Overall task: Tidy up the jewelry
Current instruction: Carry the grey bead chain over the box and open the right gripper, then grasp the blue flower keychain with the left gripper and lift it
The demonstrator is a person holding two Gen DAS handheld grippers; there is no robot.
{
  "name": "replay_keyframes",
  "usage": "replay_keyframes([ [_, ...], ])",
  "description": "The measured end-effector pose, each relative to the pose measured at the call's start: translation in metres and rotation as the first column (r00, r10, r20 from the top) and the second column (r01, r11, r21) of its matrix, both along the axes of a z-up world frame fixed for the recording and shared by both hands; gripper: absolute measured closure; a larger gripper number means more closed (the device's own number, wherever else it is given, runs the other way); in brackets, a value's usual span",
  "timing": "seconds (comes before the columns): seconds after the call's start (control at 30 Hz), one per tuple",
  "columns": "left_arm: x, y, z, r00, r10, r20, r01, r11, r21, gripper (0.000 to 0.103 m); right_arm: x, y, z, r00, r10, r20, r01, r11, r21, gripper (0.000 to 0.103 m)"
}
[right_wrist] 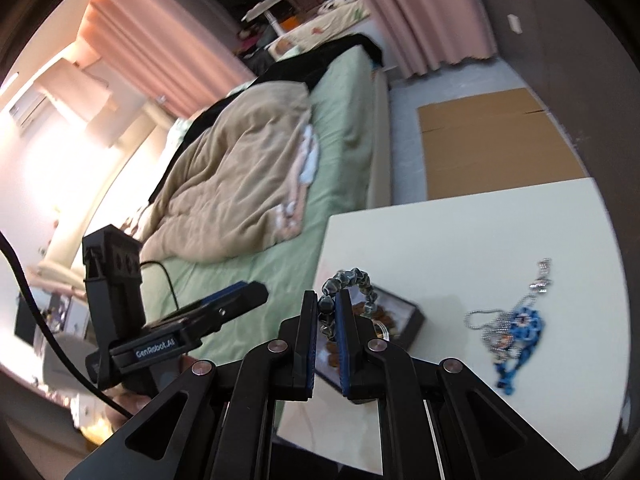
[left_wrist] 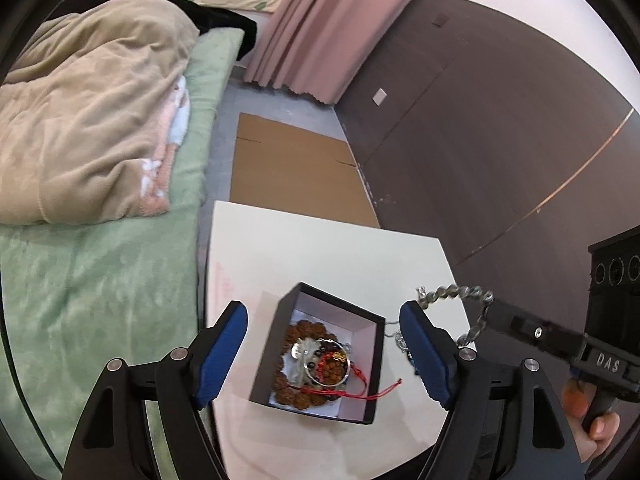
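From the left wrist view, a bed (left_wrist: pixel 100 280) with a green sheet and a rumpled beige blanket (left_wrist: pixel 88 120) fills the left side. Just beside it stands the white counter (left_wrist: pixel 320 248). The left claw (left_wrist: pixel 324 354) hangs over the counter with its jaws spread wide and nothing pressed between them; below the gap sits an open black box (left_wrist: pixel 320 354) holding brown beaded bracelets (left_wrist: pixel 298 398), a silver ring and a red cord. To the right, the right claw (left_wrist: pixel 496 312) is clamped on a chunky grey bead bracelet (left_wrist: pixel 456 294), which hangs above the counter's right edge, off to the right of the box. In the right wrist view, that bracelet (right_wrist: pixel 352 284) arcs out from between the narrow blue pads. Farther right, a tangle of silver chain and blue beads (right_wrist: pixel 516 328) lies on the counter, well apart from the box.
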State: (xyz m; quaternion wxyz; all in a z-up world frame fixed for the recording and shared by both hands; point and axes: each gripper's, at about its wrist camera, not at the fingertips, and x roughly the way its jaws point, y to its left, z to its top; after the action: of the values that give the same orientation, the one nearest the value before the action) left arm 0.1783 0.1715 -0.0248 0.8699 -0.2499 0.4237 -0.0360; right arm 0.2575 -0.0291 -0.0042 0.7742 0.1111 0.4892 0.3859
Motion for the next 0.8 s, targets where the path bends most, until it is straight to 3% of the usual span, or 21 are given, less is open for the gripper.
replay_keyframes([
  [0.07,0.0,0.005,-0.002,1.0,0.014,-0.004,-0.014,1.0,-0.001,0.024,0.0,0.01,-0.003,0.999,0.041,-0.001,-0.041,0.999,-0.001,0.092],
  [0.13,0.0,0.008,-0.004,1.0,0.023,-0.008,-0.023,1.0,-0.003,0.024,0.003,0.015,-0.012,0.999,0.048,-0.024,-0.049,0.997,-0.055,0.069],
  [0.17,0.001,0.008,-0.004,1.0,0.024,-0.009,-0.024,1.0,0.0,0.024,0.004,0.015,-0.014,0.999,0.043,-0.029,-0.045,0.997,-0.07,0.048],
  [0.2,0.001,0.006,-0.004,1.0,0.023,-0.01,-0.023,1.0,0.008,0.024,0.004,0.009,-0.017,1.0,0.022,-0.015,-0.023,0.996,-0.081,0.042],
  [0.5,0.012,-0.029,-0.004,0.999,-0.033,-0.006,0.033,0.998,0.052,0.024,0.005,-0.05,-0.015,0.993,-0.101,0.068,0.109,0.985,-0.135,0.041],
  [0.8,0.031,-0.084,-0.01,0.992,-0.125,-0.029,0.127,0.989,0.081,0.024,0.016,-0.113,-0.025,0.976,-0.211,0.052,0.217,0.964,-0.152,0.041],
])
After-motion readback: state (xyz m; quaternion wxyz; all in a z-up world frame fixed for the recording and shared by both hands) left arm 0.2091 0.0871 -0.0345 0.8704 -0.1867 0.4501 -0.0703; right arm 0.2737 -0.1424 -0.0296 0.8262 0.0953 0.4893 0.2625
